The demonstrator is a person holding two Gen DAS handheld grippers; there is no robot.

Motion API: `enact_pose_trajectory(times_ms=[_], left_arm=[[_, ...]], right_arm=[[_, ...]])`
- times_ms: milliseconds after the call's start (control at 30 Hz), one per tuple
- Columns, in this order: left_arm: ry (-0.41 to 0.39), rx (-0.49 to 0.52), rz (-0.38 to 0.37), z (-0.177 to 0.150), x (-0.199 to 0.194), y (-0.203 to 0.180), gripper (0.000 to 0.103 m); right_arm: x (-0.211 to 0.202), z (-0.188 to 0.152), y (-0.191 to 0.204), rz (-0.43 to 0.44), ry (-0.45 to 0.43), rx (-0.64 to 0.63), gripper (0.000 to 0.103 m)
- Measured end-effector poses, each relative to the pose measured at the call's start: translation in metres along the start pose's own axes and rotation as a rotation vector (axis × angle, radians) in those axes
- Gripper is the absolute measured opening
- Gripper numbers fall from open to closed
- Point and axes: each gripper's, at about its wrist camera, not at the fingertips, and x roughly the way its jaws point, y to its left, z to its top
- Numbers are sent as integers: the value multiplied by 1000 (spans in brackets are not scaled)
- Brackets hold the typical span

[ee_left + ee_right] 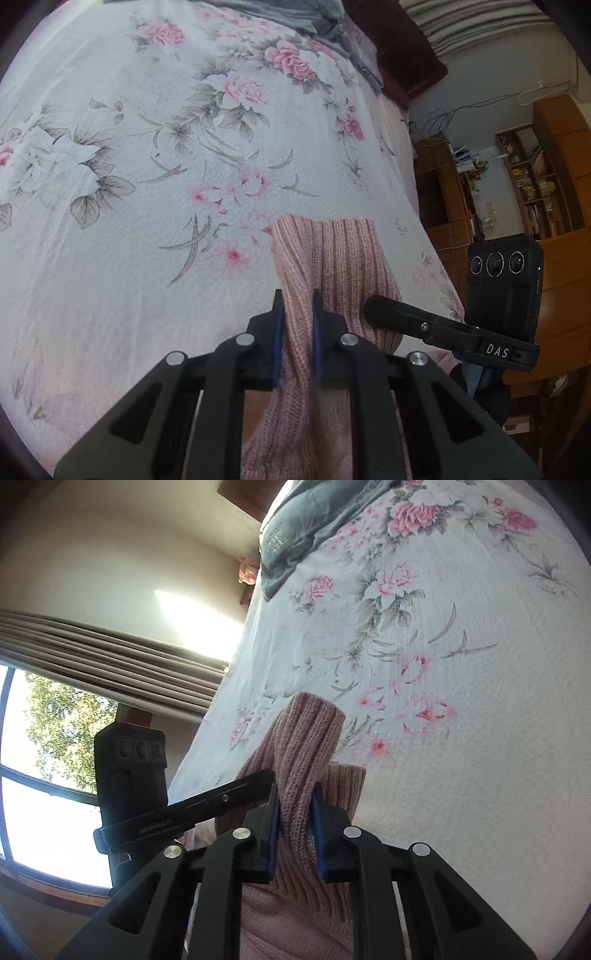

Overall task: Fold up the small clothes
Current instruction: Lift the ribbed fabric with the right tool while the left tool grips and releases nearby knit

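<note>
Bedroom: we worked over a bed (147,258) with a white floral sheet, a grey blanket (295,528) bunched at its far end, curtains (110,653) and a window (44,775) on one side, wooden shelves (532,177) on the other. The task's thing, a pink knit garment (332,258), hung off the bed surface, pinched between both tools. Our left hand-held gripper (297,332) was closed narrow on a ribbed fold of it; our right hand-held gripper (295,812) was likewise clamped on the knit, close beside the left, with a ribbed cuff (314,723) sticking up past its fingers. Which part of the garment each held, we could not tell.

To do this step well, we judged we should lower the knit onto the flat sheet, keep both grips level, pull the fabric taut without stretching the ribbing, and release only once the edges lined up.

Containers: only the shelves, which held books and small items too blurred to name.
</note>
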Motion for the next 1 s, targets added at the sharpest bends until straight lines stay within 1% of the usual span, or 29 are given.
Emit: enact_pose_trajectory(times_ms=[133,200,300,400,467,500,567,633,667,700,733,767,800,833,867,900,967,1000], left_arm=[[-89,121,-108,-19,-40,-39,14],[-112,185,-140,-39,-56,-55,15],[-118,275,-166,-75,-78,-67,22],[-98,359,-158,-115,-90,-72,30],[-65,394,-135,-141,-90,-68,36],[-35,412,-121,-154,-87,-66,38],[26,463,-51,-181,-79,-60,41],[80,513,4,-203,-75,-51,41],[78,526,17,-210,-78,-47,44],[86,524,18,-213,-82,-45,44],[96,509,16,-214,-87,-43,45],[89,497,16,-214,-93,-44,45],[68,496,4,-212,-100,-47,45],[42,495,-15,-210,-107,-50,48],[15,489,-37,-207,-113,-55,54],[-11,478,-58,-203,-118,-60,56],[-55,458,-114,-197,-123,-72,62],[-75,449,-127,-193,-123,-75,63]], right_arm=[[-49,-24,39,41,-81,-148,16],[-67,-44,56,57,-103,-215,16],[-80,-80,77,38,-109,-303,16],[-84,-121,91,5,-70,-380,16],[-79,-149,96,-44,-25,-430,23],[-75,-162,96,-67,4,-445,25],[-70,-189,90,-96,65,-460,37],[-68,-209,84,-146,104,-472,37],[-71,-216,81,-158,113,-473,37],[-76,-221,80,-157,115,-467,37],[-83,-222,80,-151,102,-455,37],[-91,-220,81,-138,82,-442,37],[-98,-216,84,-127,56,-428,37],[-104,-209,90,-122,29,-421,37],[-108,-203,96,-115,3,-424,37],[-111,-197,104,-115,-22,-428,37],[-108,-182,114,-137,-55,-420,37],[-104,-176,117,-141,-64,-418,37]])
